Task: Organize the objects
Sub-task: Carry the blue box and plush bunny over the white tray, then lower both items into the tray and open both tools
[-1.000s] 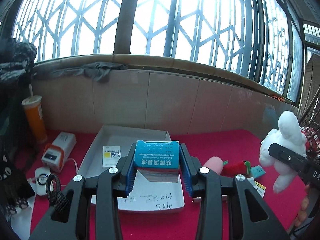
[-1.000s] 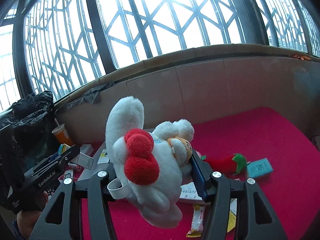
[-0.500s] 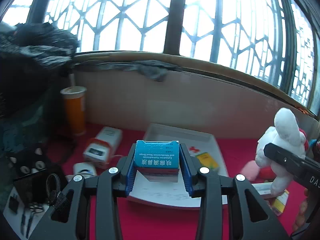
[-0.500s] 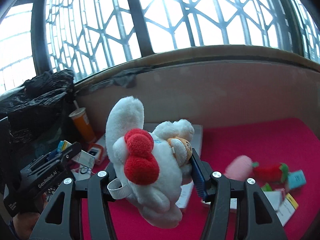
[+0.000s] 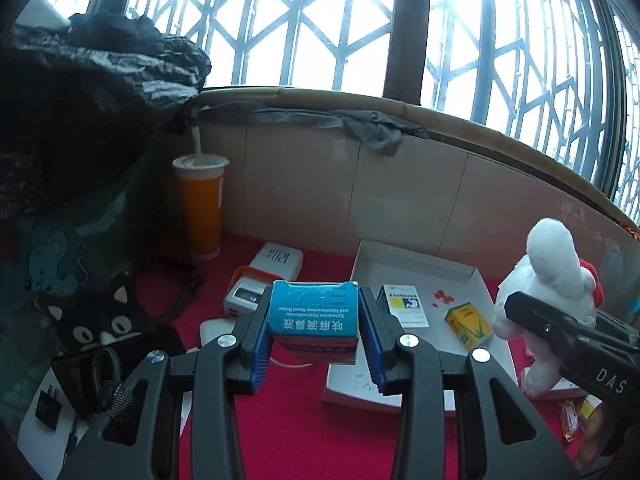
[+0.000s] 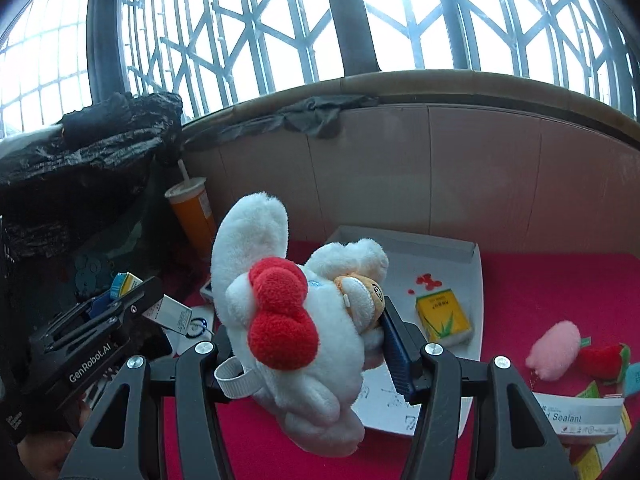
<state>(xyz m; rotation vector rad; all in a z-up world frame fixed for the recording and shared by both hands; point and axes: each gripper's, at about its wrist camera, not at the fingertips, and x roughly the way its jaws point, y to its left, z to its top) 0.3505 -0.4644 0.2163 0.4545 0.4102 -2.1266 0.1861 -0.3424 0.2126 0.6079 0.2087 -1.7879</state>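
Both jaws are closed on something. The left gripper [image 5: 314, 334] clamps a blue box [image 5: 313, 314] by its two sides, above the red desk [image 5: 304, 432] just left of the white tray [image 5: 420, 260]. The right gripper [image 6: 316, 344] squeezes a white plush rabbit [image 6: 304, 320] over the near part of the same tray [image 6: 476, 292].

I think the rabbit could slip, because it is soft and hangs far out of the jaws. The two grippers are also near each other, so they may collide above the tray. The blue box could tip if it is released on the tray's edge.

Inside the tray lie a yellow box [image 5: 469, 320], a white packet [image 5: 403, 307] and some small red dots [image 5: 442, 297].
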